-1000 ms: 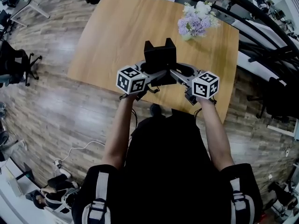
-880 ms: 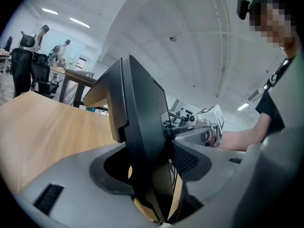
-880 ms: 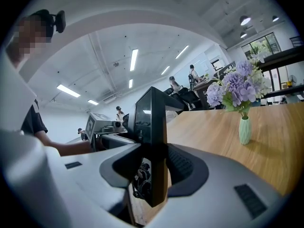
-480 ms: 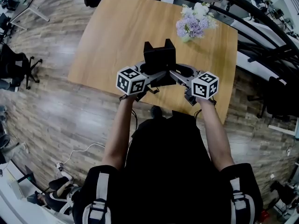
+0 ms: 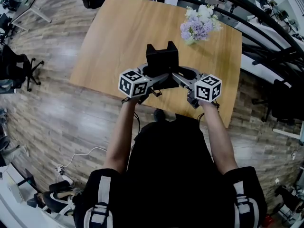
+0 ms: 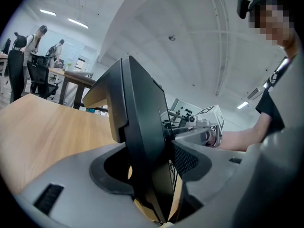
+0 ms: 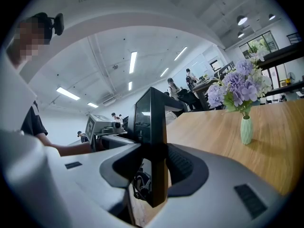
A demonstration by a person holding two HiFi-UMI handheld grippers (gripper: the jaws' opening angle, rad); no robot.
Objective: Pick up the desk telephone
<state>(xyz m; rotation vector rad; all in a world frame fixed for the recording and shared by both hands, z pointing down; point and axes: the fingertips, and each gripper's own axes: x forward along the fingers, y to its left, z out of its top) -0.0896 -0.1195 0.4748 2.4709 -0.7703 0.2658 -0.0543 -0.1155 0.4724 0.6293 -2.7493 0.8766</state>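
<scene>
The black desk telephone [image 5: 162,60] is held on edge over the near part of the wooden table [image 5: 114,32], clamped from both sides. My left gripper [image 5: 153,76] is shut on its left edge and my right gripper [image 5: 177,76] on its right edge. In the left gripper view the telephone [image 6: 137,137] fills the gap of the left gripper [image 6: 154,175], with the right gripper [image 6: 202,127] behind it. In the right gripper view the telephone [image 7: 151,122] stands pinched in the right gripper [image 7: 156,172]. Whether the telephone touches the table I cannot tell.
A pale vase of purple and white flowers [image 5: 199,22] stands at the table's far right, also in the right gripper view as the vase [image 7: 245,127]. Office chairs [image 5: 19,63] and desks ring the wood-plank floor. A cable [image 5: 80,153] lies on the floor behind the person.
</scene>
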